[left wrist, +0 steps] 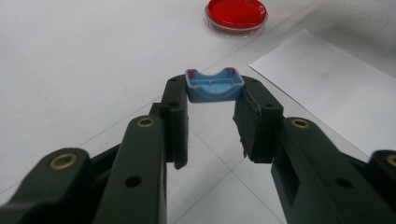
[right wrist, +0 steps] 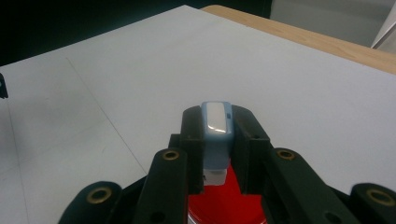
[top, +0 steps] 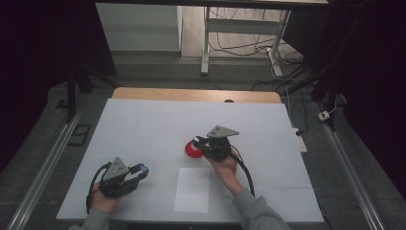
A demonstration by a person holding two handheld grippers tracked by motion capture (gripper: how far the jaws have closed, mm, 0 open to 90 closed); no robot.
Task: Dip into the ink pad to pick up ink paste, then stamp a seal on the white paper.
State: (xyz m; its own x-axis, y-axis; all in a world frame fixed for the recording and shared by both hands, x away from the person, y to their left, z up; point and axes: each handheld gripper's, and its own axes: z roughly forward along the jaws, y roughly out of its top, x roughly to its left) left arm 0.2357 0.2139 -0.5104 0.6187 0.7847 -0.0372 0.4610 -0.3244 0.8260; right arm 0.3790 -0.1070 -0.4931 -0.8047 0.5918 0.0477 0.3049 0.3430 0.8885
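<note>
Stamp: a small pale-blue stamp (right wrist: pixel 215 135) is pinched upright between the jaws of the right gripper (right wrist: pixel 215 140); a white base shows at its lower end, directly above the red surface below.
Red dish: a round, shallow dish (top: pixel 192 150) with a red inside and a clear rim lies near the middle of the table; in the right gripper view it sits right beneath the stamp, and whether the two touch cannot be told.
Cap: a small blue cap (left wrist: pixel 214 85), hollow side up with traces of red at its corners, is pinched at the jaw tips of the left gripper (left wrist: pixel 212 100).
Right gripper: held in the person's right hand (top: pixel 225 165) at the dish, jaws pressed onto the stamp's sides.
Left gripper: held low near the front left of the table, well apart from the dish, jaws closed on the cap.
Paper sheet: a blank white sheet (top: pixel 192 189) lies flat just in front of the dish, between the two hands.
Table: a wide white surface (top: pixel 143 124), with a wooden edge at the far side.
Progress: the cap is judged to be already off and the stamp brought to the red dish for inking; no mark is seen on the sheet, so pressing the stamp onto the paper and recapping appear to be left.
</note>
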